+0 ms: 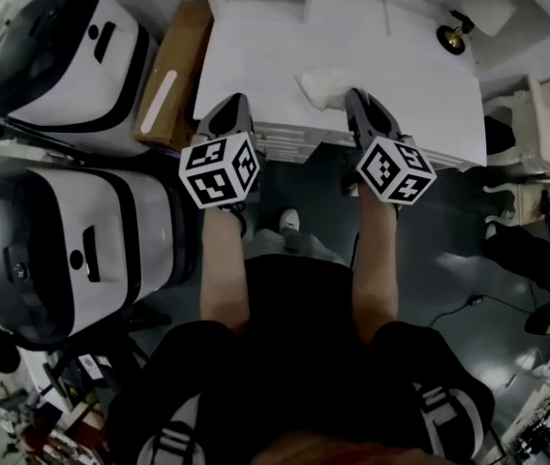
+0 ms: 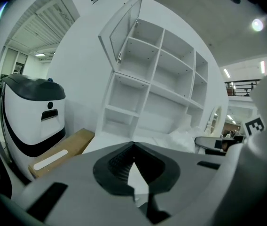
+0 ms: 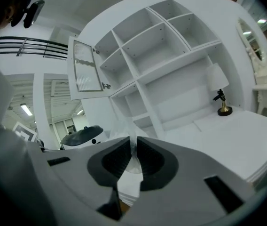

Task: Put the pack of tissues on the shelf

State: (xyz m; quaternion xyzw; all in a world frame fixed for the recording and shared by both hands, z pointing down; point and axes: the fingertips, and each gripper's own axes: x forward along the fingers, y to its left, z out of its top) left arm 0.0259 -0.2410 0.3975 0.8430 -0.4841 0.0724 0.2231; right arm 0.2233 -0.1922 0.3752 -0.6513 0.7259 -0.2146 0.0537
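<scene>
Pack of tissues [image 1: 325, 87] lies at the front edge of the white counter [image 1: 420, 76], between my two claws. Its crinkled clear wrapper is pinched in the narrow right claw [image 3: 134, 144]. I cannot tell whether the pack rests on the counter or hangs just off it. The left claw [image 2: 133, 147] is closed to its tips with nothing in it, near the pack on the side of the cardboard box [image 1: 171, 71]. The shelf [image 3: 161, 51] stands along the back edge of the counter with its cubbies bare and one glass door [image 3: 84, 69] swung open at its upper left.

My worry is the grip. The right claw seems to have only a fold of film, not the body of the pack. On the carry across the counter the film could slide out or tear, and the pack would drop, perhaps off the front edge to the floor. A one-sided hold could also let the pack swing and tilt, so that it catches a shelf divider or the open door instead of entering a cubby. A wide sweep toward the back right corner risks toppling the small gold-footed figure [image 1: 452, 35] standing there.
</scene>
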